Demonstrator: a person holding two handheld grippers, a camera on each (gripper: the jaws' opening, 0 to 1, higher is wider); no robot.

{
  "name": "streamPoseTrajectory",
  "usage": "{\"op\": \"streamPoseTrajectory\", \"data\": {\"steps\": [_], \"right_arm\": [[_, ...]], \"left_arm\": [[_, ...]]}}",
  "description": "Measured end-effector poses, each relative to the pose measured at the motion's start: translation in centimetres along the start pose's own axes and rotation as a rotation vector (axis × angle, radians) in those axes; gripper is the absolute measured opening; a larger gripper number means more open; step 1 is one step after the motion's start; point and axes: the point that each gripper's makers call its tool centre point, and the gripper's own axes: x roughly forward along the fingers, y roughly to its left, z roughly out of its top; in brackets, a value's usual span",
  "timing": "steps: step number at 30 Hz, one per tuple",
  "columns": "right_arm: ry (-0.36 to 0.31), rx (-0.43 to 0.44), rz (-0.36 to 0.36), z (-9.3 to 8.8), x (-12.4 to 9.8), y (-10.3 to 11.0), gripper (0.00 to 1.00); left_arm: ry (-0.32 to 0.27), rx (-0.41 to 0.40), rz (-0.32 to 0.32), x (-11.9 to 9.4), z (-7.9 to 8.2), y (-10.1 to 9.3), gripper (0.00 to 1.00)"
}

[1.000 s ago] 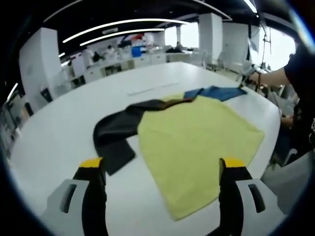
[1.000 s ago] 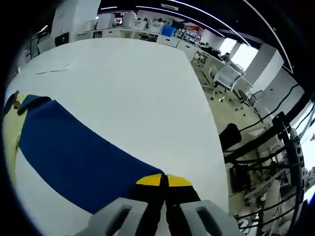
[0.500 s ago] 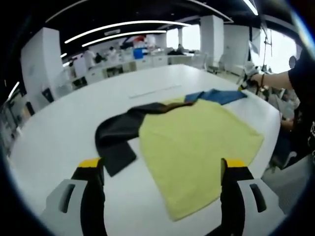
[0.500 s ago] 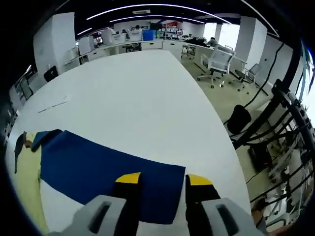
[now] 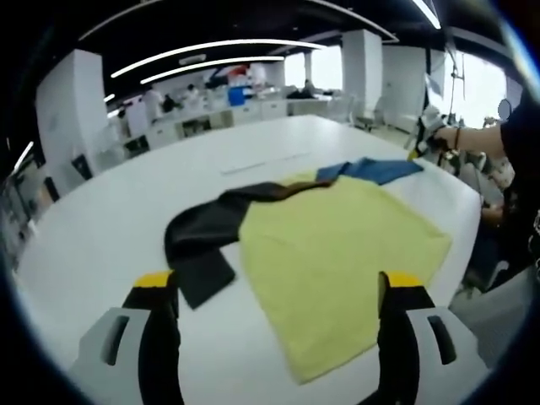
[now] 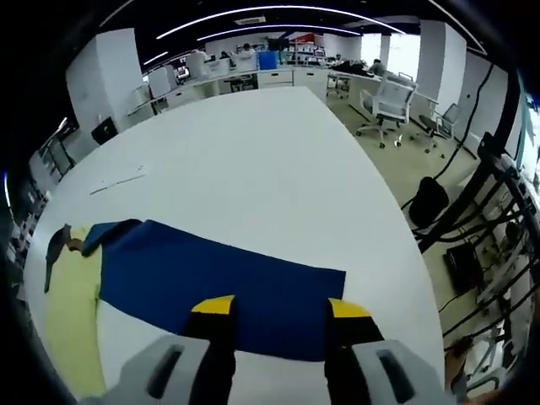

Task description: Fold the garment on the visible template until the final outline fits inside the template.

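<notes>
A garment lies spread on the white table (image 5: 93, 219), with a yellow body (image 5: 337, 253), a black sleeve (image 5: 198, 240) bent at its left and a blue sleeve (image 5: 371, 170) at its far right. My left gripper (image 5: 278, 287) hovers open at the near hem, its jaws wide apart and holding nothing. In the right gripper view the blue sleeve (image 6: 211, 274) rests flat, joined to the yellow body (image 6: 72, 312). My right gripper (image 6: 280, 308) is open over the sleeve's cuff end. The right gripper (image 5: 426, 128) also appears beyond the blue sleeve.
A faint thin line (image 5: 261, 158) marks the table behind the garment; the same line (image 6: 118, 180) lies left of the sleeve. A person (image 5: 515, 169) stands at the table's right edge. Office chairs (image 6: 392, 101) and a black frame (image 6: 498, 219) stand past that edge.
My right gripper went from shut on the blue sleeve's end to open, and the sleeve now lies flat. The right gripper view pulled back. The left gripper has barely moved.
</notes>
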Motion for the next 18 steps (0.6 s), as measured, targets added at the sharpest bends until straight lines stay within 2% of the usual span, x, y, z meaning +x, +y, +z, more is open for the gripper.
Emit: {"op": "streamPoseTrajectory", "data": {"steps": [3, 8, 9, 14, 18], "right_arm": [[-0.023, -0.037, 0.048, 0.3, -1.0, 2.3, 0.40], [-0.052, -0.056, 0.114, 0.9, -1.5, 4.6, 0.43], [-0.058, -0.066, 0.127, 0.9, -2.2, 5.8, 0.43], [-0.078, -0.122, 0.159, 1.0, -4.2, 9.3, 0.45], [-0.092, -0.161, 0.192, 1.5, -5.0, 11.6, 0.47]], "left_arm": [[-0.021, 0.008, -0.002, 0.3, 1.0, 0.5, 0.93], [-0.051, 0.033, -0.017, 1.3, 2.7, 1.0, 0.92], [-0.056, 0.042, -0.021, 1.6, 3.0, 1.1, 0.92], [-0.082, 0.063, -0.038, 3.0, 4.4, 1.3, 0.89], [-0.094, 0.071, -0.047, 4.1, 5.2, 1.6, 0.89]]}}
